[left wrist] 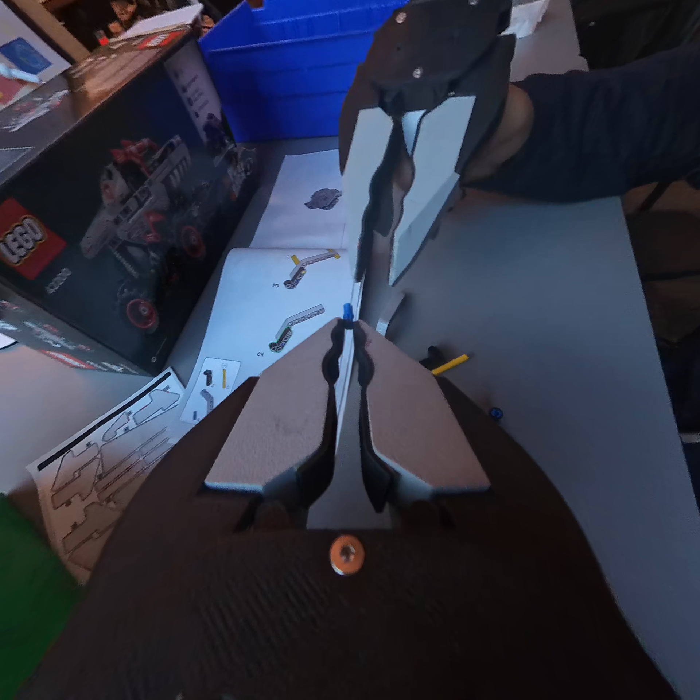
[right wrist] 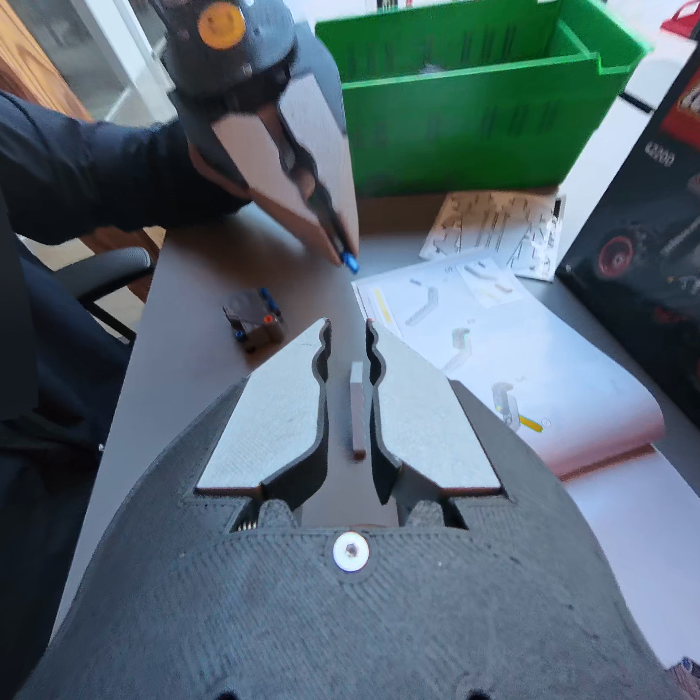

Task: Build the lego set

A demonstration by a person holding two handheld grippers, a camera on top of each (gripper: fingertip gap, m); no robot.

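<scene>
My left gripper [left wrist: 347, 322] is shut on a small blue pin [left wrist: 347, 311] that sticks out past its tips, held above the open instruction booklet [left wrist: 265, 303]. In the right wrist view the left gripper [right wrist: 345, 257] comes in from the upper left with the blue pin [right wrist: 350, 262]. My right gripper [right wrist: 347, 324] is open and points down at the table; a light grey beam [right wrist: 357, 409] lies on the table in the gap between its fingers, untouched. In the left wrist view the right gripper [left wrist: 375, 280] hangs just beyond the left gripper's tips.
A small dark sub-assembly [right wrist: 253, 322] sits on the grey table [right wrist: 197, 378] to the left. A yellow axle [left wrist: 450, 363] and a loose blue pin [left wrist: 495, 413] lie nearby. A green bin [right wrist: 473, 106], a blue bin [left wrist: 284, 68], the set's box [left wrist: 113, 212] and a sticker sheet [right wrist: 500, 231] surround the booklet [right wrist: 511, 360]. Left and right tips are no more than a few centimetres apart.
</scene>
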